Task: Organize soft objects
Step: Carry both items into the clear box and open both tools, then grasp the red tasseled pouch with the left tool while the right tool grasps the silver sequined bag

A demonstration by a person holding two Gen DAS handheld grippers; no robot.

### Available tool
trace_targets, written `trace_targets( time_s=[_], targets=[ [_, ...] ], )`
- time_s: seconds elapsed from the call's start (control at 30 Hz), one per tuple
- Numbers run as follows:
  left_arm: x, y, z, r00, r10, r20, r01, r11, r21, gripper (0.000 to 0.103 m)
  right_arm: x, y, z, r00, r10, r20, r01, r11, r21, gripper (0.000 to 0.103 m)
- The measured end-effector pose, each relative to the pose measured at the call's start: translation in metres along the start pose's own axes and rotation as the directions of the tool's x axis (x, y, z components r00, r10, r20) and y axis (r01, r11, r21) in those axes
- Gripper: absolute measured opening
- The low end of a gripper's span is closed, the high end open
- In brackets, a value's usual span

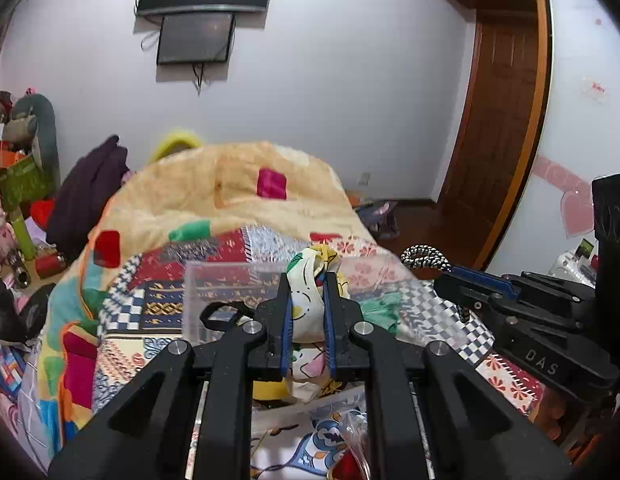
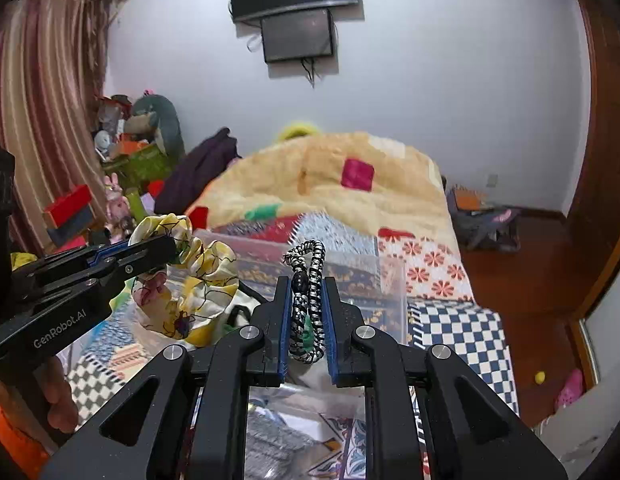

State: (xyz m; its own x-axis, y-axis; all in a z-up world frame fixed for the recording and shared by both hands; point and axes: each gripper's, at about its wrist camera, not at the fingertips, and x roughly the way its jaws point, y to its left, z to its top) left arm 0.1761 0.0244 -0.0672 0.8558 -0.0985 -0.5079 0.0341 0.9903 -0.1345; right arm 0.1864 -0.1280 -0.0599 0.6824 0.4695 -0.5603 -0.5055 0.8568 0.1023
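Observation:
My left gripper is shut on a yellow floral fabric scrunchie, held above the bed; the scrunchie also shows in the right wrist view. My right gripper is shut on a black-and-white braided hair tie, whose loop sticks out past the fingertips; it also shows in the left wrist view. A clear plastic box stands on the bed just ahead of and below both grippers, and it shows in the right wrist view too. The left gripper sits to the left of the right one.
The bed has a patchwork sheet and a heaped orange blanket. A green fabric piece lies by the box. Cluttered toys and boxes stand left of the bed. Wooden floor and door are to the right.

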Motion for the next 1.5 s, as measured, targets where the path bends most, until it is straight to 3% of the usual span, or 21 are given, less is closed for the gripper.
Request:
trace_targets(
  time_s=[0.4, 0.5, 0.57, 0.63, 0.7, 0.87, 1.1, 1.23, 1.5],
  targets=[
    [0.054, 0.001, -0.015, 0.992, 0.037, -0.123, -0.036, 0.999, 0.012, 0.012, 0.042, -0.017, -0.018, 0.991, -0.031, -0.130, 0.034, 0.999, 0.019, 0.016],
    [0.058, 0.001, -0.018, 0.988, 0.055, -0.144, -0.051, 0.998, 0.029, 0.018, 0.042, -0.018, -0.020, 0.990, -0.025, -0.142, 0.028, 0.999, 0.019, 0.016],
    [0.058, 0.001, -0.019, 0.987, 0.057, -0.151, -0.053, 0.998, 0.030, 0.025, 0.041, -0.017, -0.018, 0.989, -0.017, -0.148, 0.020, 1.000, 0.017, 0.023],
    [0.055, 0.001, -0.020, 0.987, 0.053, -0.150, -0.050, 0.999, 0.022, 0.044, 0.038, -0.018, -0.017, 0.989, -0.015, -0.148, 0.018, 1.000, 0.018, 0.030],
    [0.050, -0.001, -0.021, 0.989, 0.052, -0.139, -0.050, 0.999, 0.022, 0.054, 0.037, -0.019, -0.017, 0.989, -0.012, -0.145, 0.015, 1.000, 0.019, 0.036],
    [0.034, -0.006, -0.020, 0.992, 0.056, -0.114, -0.051, 0.998, 0.038, 0.062, 0.021, -0.017, -0.013, 0.993, -0.006, -0.118, 0.007, 1.000, 0.015, 0.050],
    [-0.002, -0.002, -0.012, 0.998, 0.022, -0.062, -0.022, 1.000, 0.002, 0.081, -0.019, -0.007, -0.003, 1.000, -0.012, -0.012, 0.012, 1.000, -0.014, 0.081],
    [-0.024, 0.002, -0.010, 0.999, 0.010, -0.039, -0.011, 1.000, -0.025, 0.091, -0.043, -0.001, 0.001, 0.999, 0.004, 0.041, -0.003, 1.000, -0.023, 0.086],
    [-0.056, -0.001, -0.029, 0.998, 0.032, -0.048, -0.031, 0.999, 0.018, 0.094, -0.063, 0.012, -0.017, 0.998, 0.032, 0.052, -0.030, 0.998, -0.050, 0.097]
  ],
)
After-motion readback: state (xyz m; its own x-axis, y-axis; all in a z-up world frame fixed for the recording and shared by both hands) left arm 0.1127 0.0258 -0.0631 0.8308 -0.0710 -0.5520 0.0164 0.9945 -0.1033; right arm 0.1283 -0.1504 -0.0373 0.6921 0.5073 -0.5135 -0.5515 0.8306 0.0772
